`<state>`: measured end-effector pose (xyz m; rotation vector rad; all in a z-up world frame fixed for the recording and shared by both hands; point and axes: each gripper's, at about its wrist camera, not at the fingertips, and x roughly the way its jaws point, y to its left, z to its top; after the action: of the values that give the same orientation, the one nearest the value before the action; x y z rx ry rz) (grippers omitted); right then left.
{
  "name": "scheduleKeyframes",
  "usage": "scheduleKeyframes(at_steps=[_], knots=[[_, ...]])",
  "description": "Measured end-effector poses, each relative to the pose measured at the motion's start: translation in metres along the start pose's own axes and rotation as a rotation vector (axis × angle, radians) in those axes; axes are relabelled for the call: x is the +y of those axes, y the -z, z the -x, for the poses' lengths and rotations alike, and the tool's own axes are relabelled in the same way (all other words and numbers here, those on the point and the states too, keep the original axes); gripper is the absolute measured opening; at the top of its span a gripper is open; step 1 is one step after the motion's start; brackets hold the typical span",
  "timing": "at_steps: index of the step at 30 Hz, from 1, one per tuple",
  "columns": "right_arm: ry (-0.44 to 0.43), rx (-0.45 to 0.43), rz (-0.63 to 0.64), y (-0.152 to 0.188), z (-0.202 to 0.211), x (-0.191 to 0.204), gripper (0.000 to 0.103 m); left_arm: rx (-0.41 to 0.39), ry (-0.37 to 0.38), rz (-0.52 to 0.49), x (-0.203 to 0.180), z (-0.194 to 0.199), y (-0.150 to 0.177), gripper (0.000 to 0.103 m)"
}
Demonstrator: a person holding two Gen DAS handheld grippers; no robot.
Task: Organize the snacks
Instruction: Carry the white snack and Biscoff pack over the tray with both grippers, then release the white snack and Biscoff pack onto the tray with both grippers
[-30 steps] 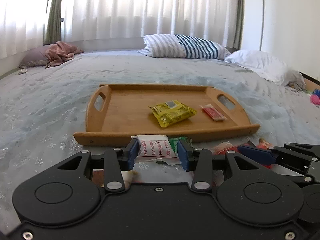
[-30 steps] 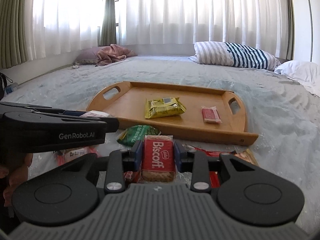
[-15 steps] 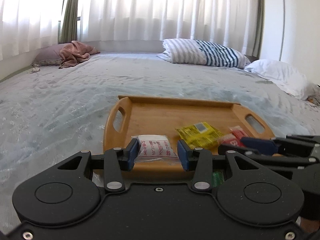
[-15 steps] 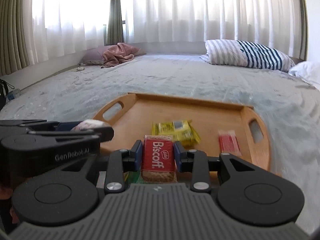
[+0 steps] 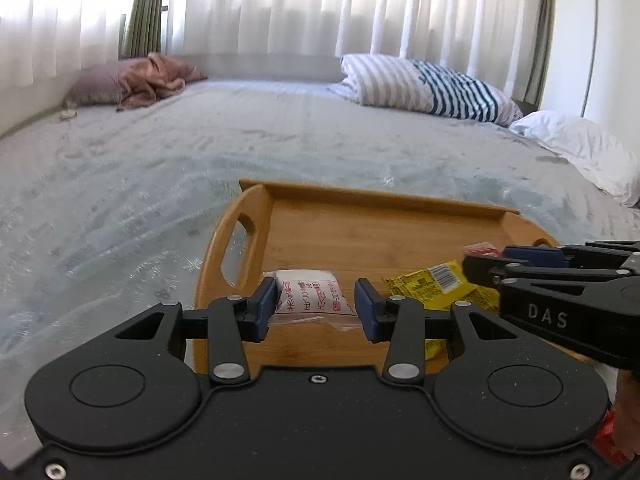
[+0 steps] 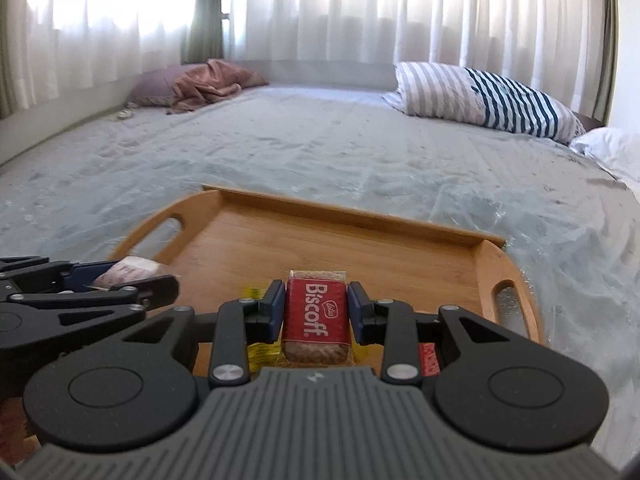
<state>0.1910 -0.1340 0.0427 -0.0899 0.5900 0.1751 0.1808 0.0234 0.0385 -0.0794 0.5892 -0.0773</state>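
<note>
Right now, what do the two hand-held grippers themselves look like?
The left hand-held gripper has a matte black speckled body, two round discs, silver pivot screws and blue finger pads. The right hand-held gripper has the same linkage with a grey ribbed shell; from the left camera its side reads "DAS".

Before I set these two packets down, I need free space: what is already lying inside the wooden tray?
Inside the wooden tray lie a yellow packet and a small red packet, both partly hidden by the grippers. The far half looks bare; the near edge is covered.

It was a home bedroom: a wide bed (image 5: 200,152), pillows (image 6: 480,100) at its far edge, curtains (image 5: 360,8) behind it.
</note>
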Motion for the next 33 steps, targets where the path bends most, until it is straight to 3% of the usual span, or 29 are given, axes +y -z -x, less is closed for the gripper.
scheduleKeyframes(at_steps=[9, 15, 22, 25, 27, 29, 33], knots=[[0.068, 0.042, -0.026, -0.006, -0.028, -0.022, 0.038, 0.045, -0.016, -0.002, -0.004, -0.032, -0.003, 0.040], [0.043, 0.093, -0.055, 0.000, -0.041, -0.032, 0.039, 0.099, -0.010, -0.009, -0.006, -0.044, -0.005, 0.041], [0.020, 0.087, -0.062, 0.002, -0.041, -0.032, 0.039, 0.117, -0.012, -0.013, -0.007, -0.050, -0.006, 0.043], [0.015, 0.085, -0.069, 0.003, -0.040, -0.034, 0.042, 0.121, -0.007, -0.015, -0.008, -0.049, -0.005, 0.054], [0.011, 0.083, -0.077, 0.003, -0.038, -0.035, 0.055, 0.121, -0.007, -0.019, -0.010, -0.048, -0.005, 0.067], [0.005, 0.080, -0.086, 0.003, -0.035, -0.036, 0.059, 0.119, -0.008, -0.023, -0.011, -0.045, -0.005, 0.075], [-0.011, 0.074, -0.090, 0.002, -0.028, -0.037, 0.066, 0.115, 0.005, -0.028, -0.012, -0.037, -0.006, 0.084]])
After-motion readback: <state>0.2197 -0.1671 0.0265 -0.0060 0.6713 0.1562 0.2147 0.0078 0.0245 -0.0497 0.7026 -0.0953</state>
